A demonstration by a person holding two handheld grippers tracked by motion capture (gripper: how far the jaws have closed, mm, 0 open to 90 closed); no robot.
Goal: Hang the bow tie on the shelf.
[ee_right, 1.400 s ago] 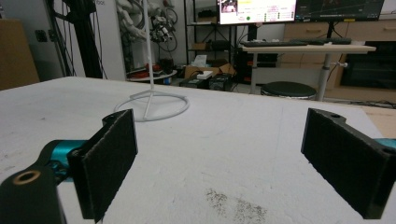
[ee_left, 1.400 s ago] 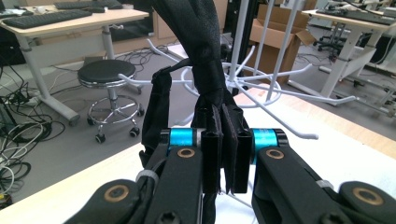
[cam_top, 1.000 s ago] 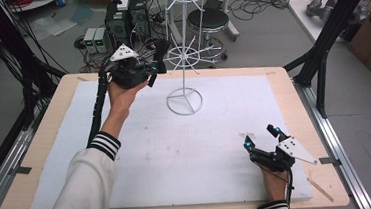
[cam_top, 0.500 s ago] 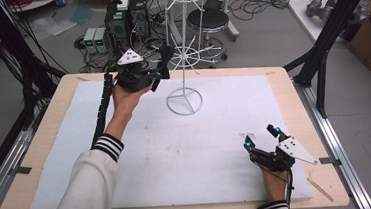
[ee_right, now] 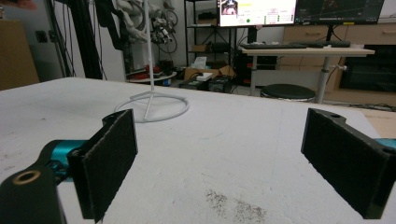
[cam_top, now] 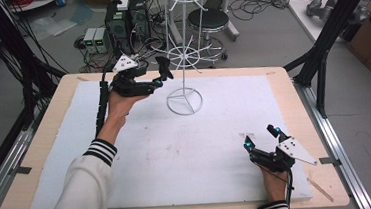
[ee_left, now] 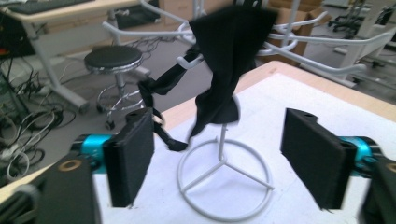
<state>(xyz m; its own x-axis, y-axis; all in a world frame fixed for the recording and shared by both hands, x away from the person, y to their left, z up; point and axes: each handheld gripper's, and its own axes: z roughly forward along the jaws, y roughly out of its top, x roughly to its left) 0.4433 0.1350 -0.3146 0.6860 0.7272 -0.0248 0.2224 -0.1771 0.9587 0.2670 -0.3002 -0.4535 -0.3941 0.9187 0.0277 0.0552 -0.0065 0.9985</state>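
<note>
Your left gripper [cam_top: 163, 72] has just let go: its jaws have been opening within the last moment and now stand wide, with nothing pressed between the pads. In the left gripper view the two black pads [ee_left: 131, 158] sit well apart, and the black cloth piece with its thin strap [ee_left: 229, 60] hangs free between and beyond them, draped over a hook of the white wire hanging stand [ee_left: 224, 175]. The cloth looks blurred there, so you may judge that it is swinging a little after the release. Its strap trails down to the left, near your left pad but apart from it.

That change means the hanging step is likely done: the cloth carries its own weight on the stand's arm, above the round wire base [cam_top: 184, 101] that rests on the white sheet covering the wooden counter [cam_top: 281, 74]. Compared with half a second ago, your left hand sits in much the same spot near the stand, only the jaws differ.

Your right gripper [cam_top: 262, 137] rests low at the near right of the counter, its jaws spread wide and holding nothing; its own view shows bare sheet between the pads [ee_right: 108, 165].

Draw your left gripper back gently, straight away from the stand, so the near pad does not catch the dangling strap and pull the cloth off its hook.
</note>
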